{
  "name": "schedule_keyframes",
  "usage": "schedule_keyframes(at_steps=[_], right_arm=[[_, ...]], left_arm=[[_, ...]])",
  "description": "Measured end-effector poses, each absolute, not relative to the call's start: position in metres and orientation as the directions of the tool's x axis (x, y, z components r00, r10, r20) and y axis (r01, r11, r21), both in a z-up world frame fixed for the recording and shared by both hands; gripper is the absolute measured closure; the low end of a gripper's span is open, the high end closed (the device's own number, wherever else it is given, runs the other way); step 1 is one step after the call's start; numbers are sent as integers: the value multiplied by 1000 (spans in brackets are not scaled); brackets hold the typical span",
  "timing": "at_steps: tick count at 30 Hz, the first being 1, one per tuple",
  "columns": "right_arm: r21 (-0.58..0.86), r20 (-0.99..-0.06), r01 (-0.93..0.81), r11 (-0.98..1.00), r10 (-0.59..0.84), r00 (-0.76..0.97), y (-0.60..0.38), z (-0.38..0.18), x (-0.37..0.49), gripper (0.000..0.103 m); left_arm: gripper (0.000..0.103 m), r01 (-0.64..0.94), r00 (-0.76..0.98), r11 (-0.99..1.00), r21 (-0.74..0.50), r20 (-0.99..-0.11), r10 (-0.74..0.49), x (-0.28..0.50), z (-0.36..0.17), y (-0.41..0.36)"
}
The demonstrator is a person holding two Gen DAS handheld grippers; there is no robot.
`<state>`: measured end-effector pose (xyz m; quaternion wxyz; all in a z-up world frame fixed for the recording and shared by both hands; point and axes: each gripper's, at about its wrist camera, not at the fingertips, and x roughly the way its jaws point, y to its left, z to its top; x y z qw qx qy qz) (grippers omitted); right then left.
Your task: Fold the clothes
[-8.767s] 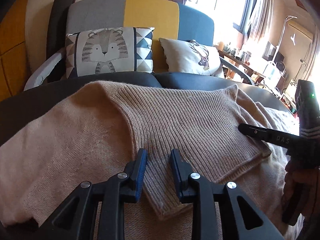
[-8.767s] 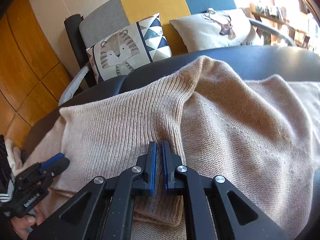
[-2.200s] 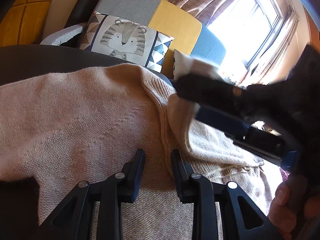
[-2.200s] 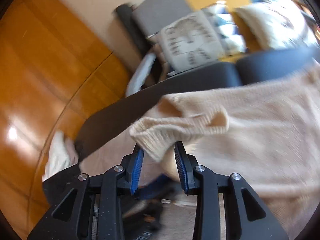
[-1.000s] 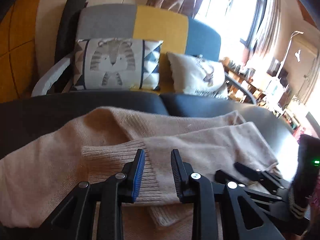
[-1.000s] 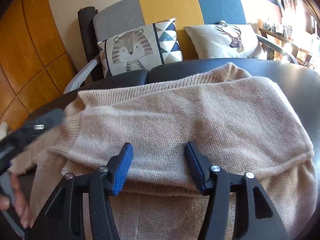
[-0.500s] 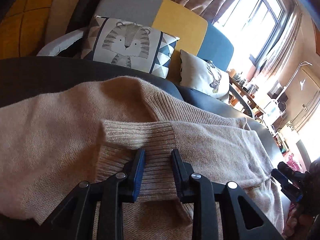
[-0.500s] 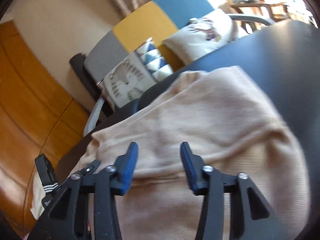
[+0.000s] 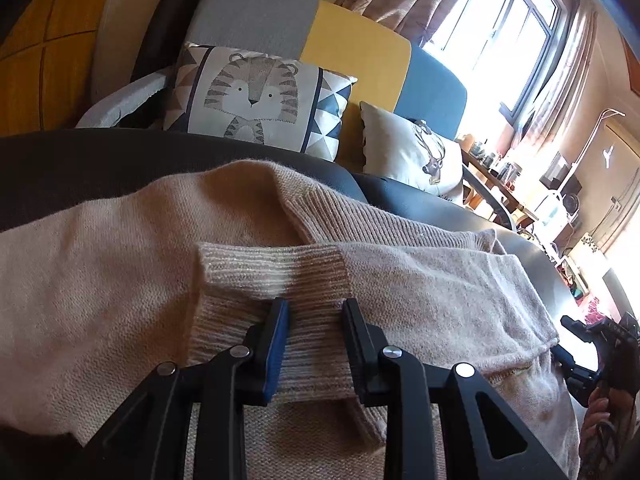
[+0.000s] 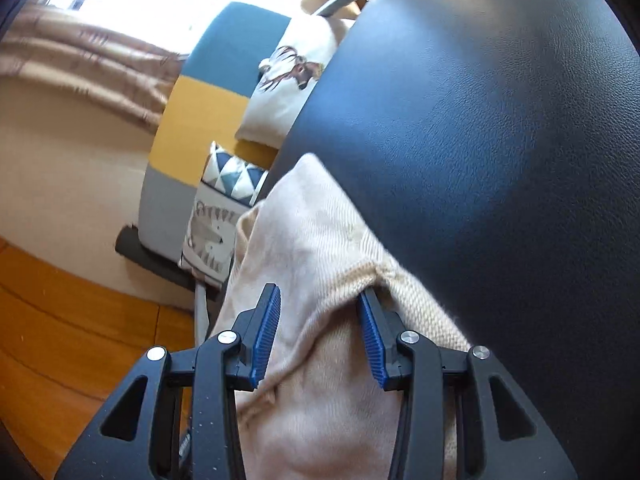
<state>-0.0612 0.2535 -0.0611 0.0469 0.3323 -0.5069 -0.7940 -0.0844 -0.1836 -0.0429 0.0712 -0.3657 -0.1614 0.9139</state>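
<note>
While the left wrist view looked across a beige sweater [image 9: 120, 280] spread on the dark tabletop [image 9: 80, 160], the left claw [image 9: 314, 312] stood parted over a ribbed cuff [image 9: 272, 276], contact unclear. From the right wrist, tilted and blurred, the right claw [image 10: 318, 308] straddled a raised fold, its pads not visibly pressing.

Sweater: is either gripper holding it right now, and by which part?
Right gripper straddles a bunched fold at the sweater edge; grip uncertain. Left gripper sits over the ribbed cuff, not clamping.
</note>
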Motion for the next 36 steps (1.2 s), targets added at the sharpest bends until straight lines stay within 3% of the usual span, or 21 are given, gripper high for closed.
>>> schedule_keyframes(at_steps=[1, 2, 3, 7, 12, 17, 19, 21, 31, 36], right_arm=[[839, -474, -259, -479, -409, -780, 255, -61, -65, 64], [832, -484, -265, -488, -403, -776, 256, -61, -69, 82], [825, -495, -271, -496, -401, -771, 256, -60, -71, 89], [827, -479, -286, -485, -341, -809, 269, -60, -66, 96], [824, -485, -307, -476, -312, -817, 280, -68, -60, 97], [839, -424, -271, -472, -254, -869, 283, -64, -52, 97], [805, -446, -276, -525, -230, -865, 279, -60, -53, 97], [736, -540, -334, -589, -215, -814, 272, -64, -62, 97], [666, -609, -337, -665, -224, -761, 272, -50, -52, 96], [684, -584, -335, -648, -212, -783, 269, -41, -39, 96]], left_arm=[[75, -14, -729, -942, -337, -641, 240, -83, -41, -182], [75, -20, -734, -945, -326, -638, 235, -82, -40, -180], [75, -33, -734, -947, -318, -636, 239, -82, -39, -177], [74, -63, -731, -954, -293, -637, 244, -84, -36, -169], [74, -52, -736, -950, -309, -631, 245, -85, -37, -173], [74, -22, -769, -946, -323, -599, 222, -77, -36, -181], [74, -11, -746, -946, -324, -627, 224, -84, -41, -182], [74, -2, -721, -948, -319, -657, 222, -91, -46, -181], [73, -2, -722, -948, -319, -655, 222, -89, -48, -181], [73, -4, -722, -943, -332, -652, 232, -89, -48, -183]])
